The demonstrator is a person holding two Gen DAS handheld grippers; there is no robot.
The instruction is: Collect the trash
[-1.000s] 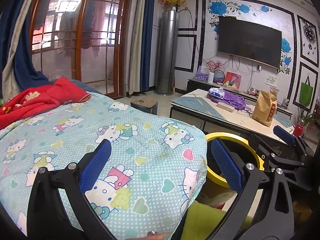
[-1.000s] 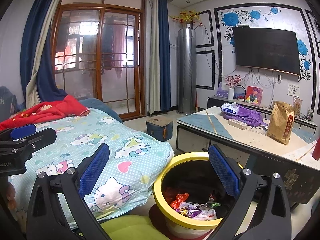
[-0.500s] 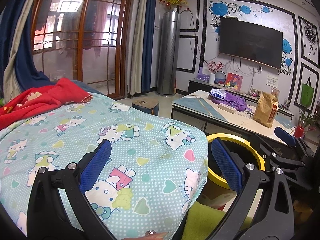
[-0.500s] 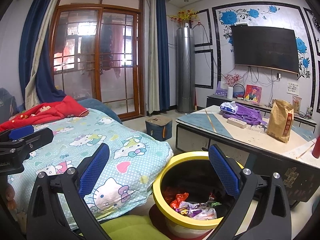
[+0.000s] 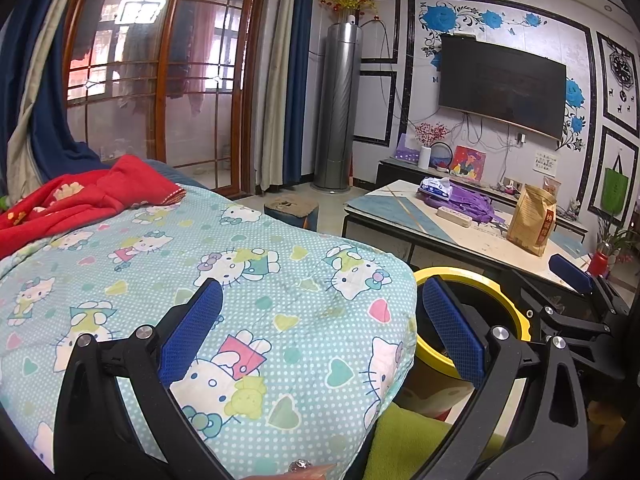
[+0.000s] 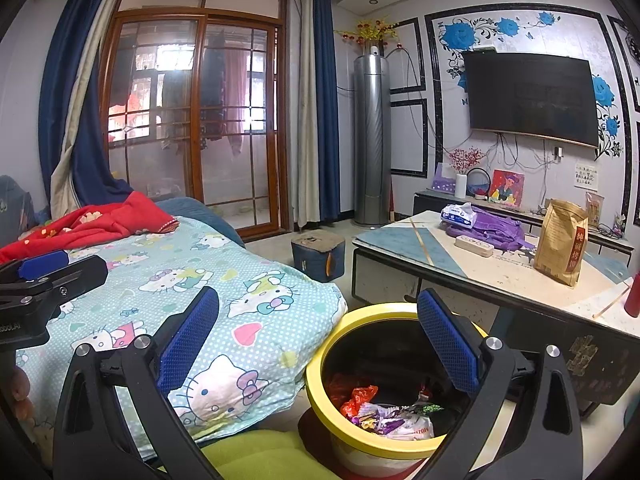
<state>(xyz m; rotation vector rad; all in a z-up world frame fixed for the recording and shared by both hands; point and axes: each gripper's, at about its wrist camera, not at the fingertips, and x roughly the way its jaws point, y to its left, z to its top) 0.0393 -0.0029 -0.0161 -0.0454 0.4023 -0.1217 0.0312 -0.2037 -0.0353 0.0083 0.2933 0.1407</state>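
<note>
Yellow plastic forms the rim of the trash bin, which stands on the floor directly ahead of and below the right gripper. Both blue-padded fingers of this gripper are spread wide apart and hold nothing. The right-hand finger overlaps the far side of the bin opening in the right wrist view; the left-hand finger lies over the cartoon-print quilt. Crumpled wrappers lie at the bottom of the bin, below the gap between the fingers and toward the right-hand finger.

The left gripper is also fully spread and empty. Its view is filled mostly by the quilt, which lies under and between its fingers. The bin appears behind its right-hand finger, partly hidden by the quilt edge; the bin contents are not visible from this side. The right gripper shows at the far right of the left wrist view, beyond the bin.

A low table stands ahead and to the right of both grippers, behind the bin. A brown paper bag stands upright on it, with a purple cloth farther back. A red blanket lies at the far left end of the quilt.
</note>
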